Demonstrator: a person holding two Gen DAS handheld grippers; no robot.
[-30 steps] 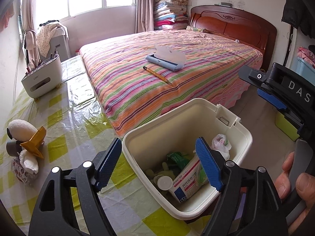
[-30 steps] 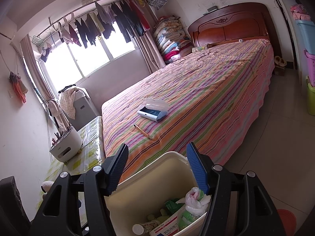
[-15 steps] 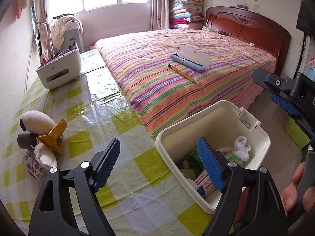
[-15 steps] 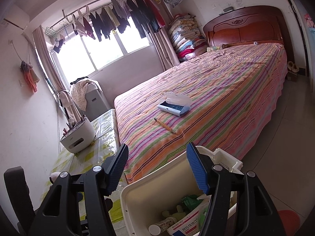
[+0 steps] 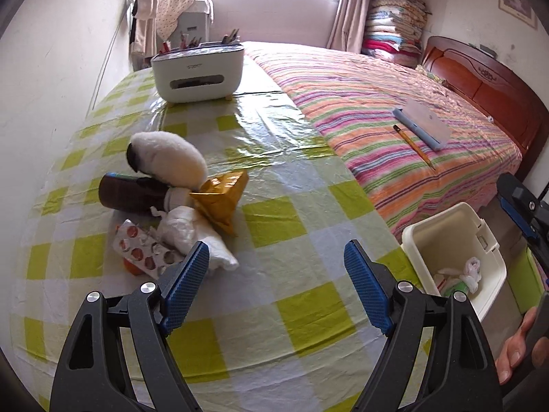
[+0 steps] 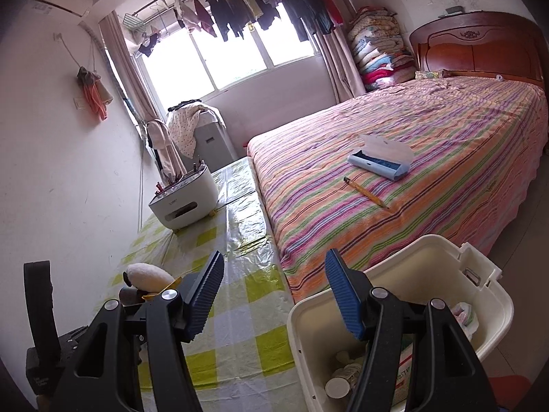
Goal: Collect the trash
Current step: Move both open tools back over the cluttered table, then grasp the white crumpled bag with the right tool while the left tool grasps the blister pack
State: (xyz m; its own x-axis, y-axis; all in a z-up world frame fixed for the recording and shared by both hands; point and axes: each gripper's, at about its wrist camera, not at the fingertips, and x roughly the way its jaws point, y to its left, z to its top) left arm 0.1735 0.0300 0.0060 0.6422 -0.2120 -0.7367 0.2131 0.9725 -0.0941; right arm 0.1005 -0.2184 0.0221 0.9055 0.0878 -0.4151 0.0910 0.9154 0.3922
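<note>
Left wrist: claw [image 5: 276, 288] over bare tablecloth [image 5: 274, 178]

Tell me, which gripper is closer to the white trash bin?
Right. The right gripper hangs at the white trash bin's near rim. The left gripper is over the checked table, beside the bin, facing the trash pile.

Glossy plastic table cover [image 5: 281, 158]: lime-green and white checks.
Bedspread [image 5: 394, 103]: stripes of pink, orange, green, purple and blue.
Carved wooden headboard [image 6: 480, 44]: reddish brown.
Rectangular plastic bin [image 5: 429, 230]: cream.
Crumpled foil wrapper [image 5: 223, 195]: gold-yellow.
Fluffy oval soft toy [image 5: 168, 158]: white with a black end.
Lying bottle [image 5: 130, 194]: dark brown.
Blister pack [image 5: 144, 250]: silver foil with reddish-orange pills.
Wadded tissue [image 5: 192, 233]: white.
Pencil [image 6: 367, 194]: yellow.
Open pencil case [image 6: 377, 163]: light blue, translucent lid.
Gripper pads [image 5: 187, 281]: ribbed blue on black frames.
</note>
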